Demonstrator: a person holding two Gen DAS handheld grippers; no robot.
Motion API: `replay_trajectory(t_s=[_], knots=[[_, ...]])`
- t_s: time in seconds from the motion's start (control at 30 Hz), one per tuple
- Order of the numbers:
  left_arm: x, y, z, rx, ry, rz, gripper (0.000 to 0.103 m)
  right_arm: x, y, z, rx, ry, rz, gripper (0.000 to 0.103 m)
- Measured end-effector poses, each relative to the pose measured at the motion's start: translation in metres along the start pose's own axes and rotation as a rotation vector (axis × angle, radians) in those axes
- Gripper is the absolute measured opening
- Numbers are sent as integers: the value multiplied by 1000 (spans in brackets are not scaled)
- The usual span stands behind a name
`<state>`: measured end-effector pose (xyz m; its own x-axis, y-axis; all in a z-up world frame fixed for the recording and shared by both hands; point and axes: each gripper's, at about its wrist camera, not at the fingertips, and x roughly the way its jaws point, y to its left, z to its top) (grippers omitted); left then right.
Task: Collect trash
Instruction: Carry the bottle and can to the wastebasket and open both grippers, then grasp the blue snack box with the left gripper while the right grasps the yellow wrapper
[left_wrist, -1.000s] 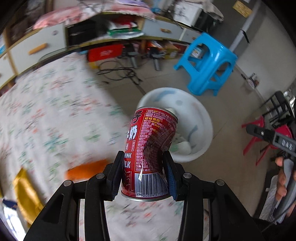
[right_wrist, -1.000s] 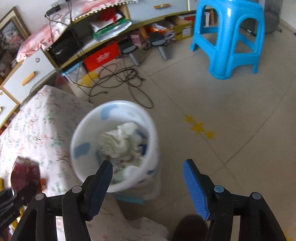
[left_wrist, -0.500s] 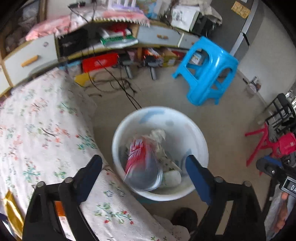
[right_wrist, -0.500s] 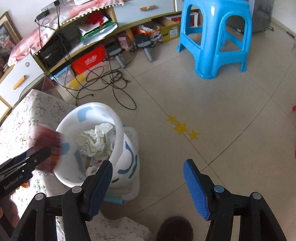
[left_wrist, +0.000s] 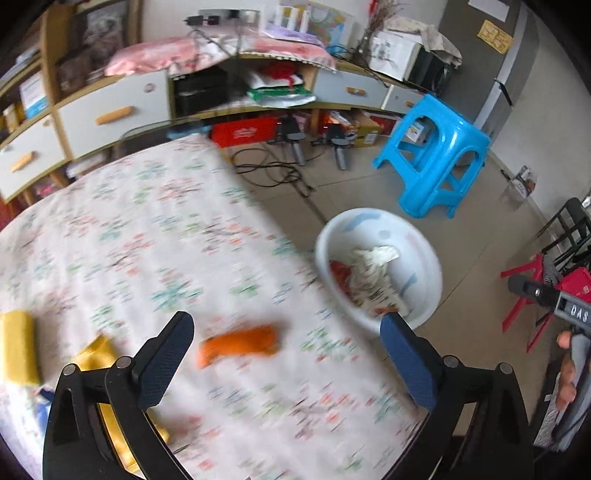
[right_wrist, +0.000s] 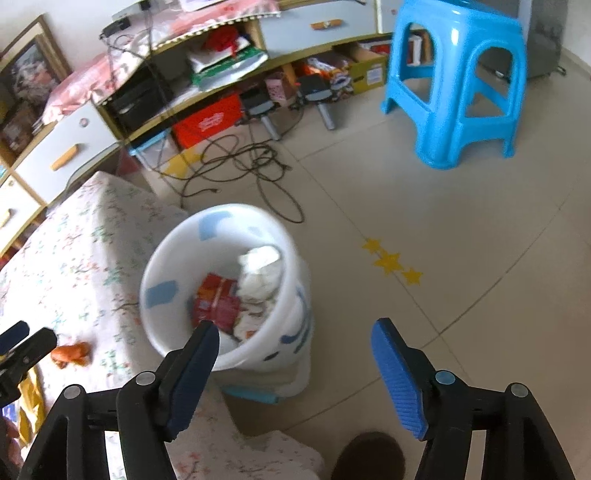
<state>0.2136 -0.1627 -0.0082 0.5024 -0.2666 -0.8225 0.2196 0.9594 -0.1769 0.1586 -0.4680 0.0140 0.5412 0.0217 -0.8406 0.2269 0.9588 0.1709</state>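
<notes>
The white trash bin (right_wrist: 295, 295) stands on the floor beside the table; it also shows in the left wrist view (left_wrist: 421, 258). The red can (right_wrist: 218, 302) lies inside it next to crumpled white paper (right_wrist: 260, 269). My left gripper (left_wrist: 286, 350) is open and empty above the flowered tablecloth (left_wrist: 147, 240), over an orange wrapper (left_wrist: 240, 345). Yellow packets (left_wrist: 16, 347) lie at the table's left. My right gripper (right_wrist: 291, 354) is open and empty, above the bin's near side.
A blue plastic stool (right_wrist: 461, 81) stands on the tiled floor to the right. Cables (right_wrist: 240, 166) lie on the floor before a low cluttered cabinet (right_wrist: 184, 85). Red chairs (left_wrist: 535, 295) stand at the far right. A shoe tip (right_wrist: 369, 458) shows below.
The left gripper opened and dropped the red can into the bin, then swung back left over the table. The right gripper stayed open near the bin.
</notes>
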Motion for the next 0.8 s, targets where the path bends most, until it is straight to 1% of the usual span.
replay_trajectory(t_s=[0.2, 0.37, 0.5, 0.67, 0.8], knots=[[-34, 50, -26, -33, 15, 72, 103, -4, 38, -8, -64, 1, 29, 78], [-55, 93, -51, -95, 23, 87, 103, -2, 75, -19, -122, 15, 55, 81], [-62, 123, -66, -152, 34, 99, 103, 2, 105, -29, -174, 33, 72, 81], [-64, 146, -81, -188, 56, 106, 103, 9, 133, -43, -230, 54, 74, 82], [-55, 156, -93, -187, 125, 116, 103, 15, 149, -51, -264, 72, 71, 82]])
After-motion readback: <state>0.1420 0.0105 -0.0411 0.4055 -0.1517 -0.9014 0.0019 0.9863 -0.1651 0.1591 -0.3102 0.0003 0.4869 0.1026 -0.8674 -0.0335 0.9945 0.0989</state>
